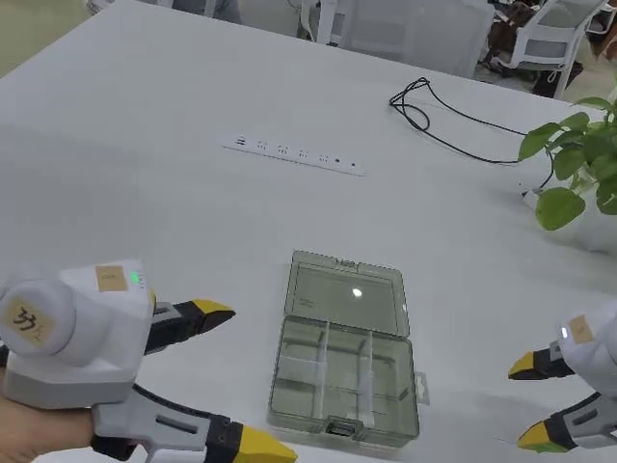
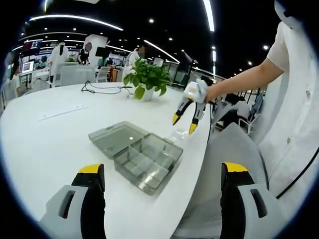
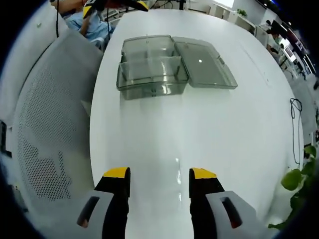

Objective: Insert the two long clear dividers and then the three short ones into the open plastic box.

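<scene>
- Head view: the left claw (image 1: pixel 249 381) is spread open and empty at 8 o'clock of the plastic box (image 1: pixel 280 386), and is the nearer one.
- The box sits on the tabletop (image 1: pixel 145 145), lid back toward 12, with dividers (image 1: pixel 324 359) seemingly seated.
- The right claw (image 1: pixel 525 405), open and empty, is at 4 o'clock.

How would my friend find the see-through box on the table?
Start at the big white table and look along its near edge. The box sits there with its lid lying open flat behind it. It's smoky and see-through, unlike the thin white power strip farther back.
</scene>
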A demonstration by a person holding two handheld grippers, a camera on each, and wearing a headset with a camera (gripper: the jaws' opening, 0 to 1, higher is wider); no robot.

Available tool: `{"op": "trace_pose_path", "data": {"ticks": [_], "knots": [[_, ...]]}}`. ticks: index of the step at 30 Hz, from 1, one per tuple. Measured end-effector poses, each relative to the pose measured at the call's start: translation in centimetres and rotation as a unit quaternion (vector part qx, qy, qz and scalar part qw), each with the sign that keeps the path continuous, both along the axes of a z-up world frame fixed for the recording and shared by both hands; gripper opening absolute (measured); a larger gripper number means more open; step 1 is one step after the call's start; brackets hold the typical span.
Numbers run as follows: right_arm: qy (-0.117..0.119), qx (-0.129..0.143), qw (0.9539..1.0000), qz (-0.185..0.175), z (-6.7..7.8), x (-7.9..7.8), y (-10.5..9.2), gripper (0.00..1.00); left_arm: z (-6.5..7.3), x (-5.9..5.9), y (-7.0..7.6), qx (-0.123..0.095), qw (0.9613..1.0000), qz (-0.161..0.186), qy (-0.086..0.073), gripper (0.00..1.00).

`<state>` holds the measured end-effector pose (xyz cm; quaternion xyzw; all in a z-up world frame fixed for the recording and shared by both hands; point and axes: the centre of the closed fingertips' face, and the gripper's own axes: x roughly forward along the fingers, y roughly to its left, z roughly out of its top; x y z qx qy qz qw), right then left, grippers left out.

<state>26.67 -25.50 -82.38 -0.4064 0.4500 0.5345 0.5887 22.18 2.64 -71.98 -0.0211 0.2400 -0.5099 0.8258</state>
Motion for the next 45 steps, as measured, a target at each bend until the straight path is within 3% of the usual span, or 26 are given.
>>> {"op": "trace_pose_path", "data": {"ticks": [10, 21, 31, 45], "knots": [[0.009, -0.025, 0.9993, 0.026, -2.3, 0.0, -1.0, 0.44, -0.1, 0.2, 0.0, 0.001, 1.0, 0.001, 0.004, 0.99], [0.009, -0.049, 0.9976, 0.048, -3.5, 0.0, -1.7, 0.42, 0.0, 0.6, -0.1, 0.001, 1.0, 0.005, 0.004, 0.99], [-0.004, -0.048, 0.9974, 0.053, -3.3, 0.3, -1.5, 0.33, -0.1, 0.8, 0.0, -0.001, 1.0, 0.009, 0.004, 0.98], [-0.007, -0.051, 0.9977, 0.044, -3.3, 0.4, -1.4, 0.33, -0.2, 0.6, 0.0, -0.001, 1.0, 0.005, 0.005, 0.97]]}}
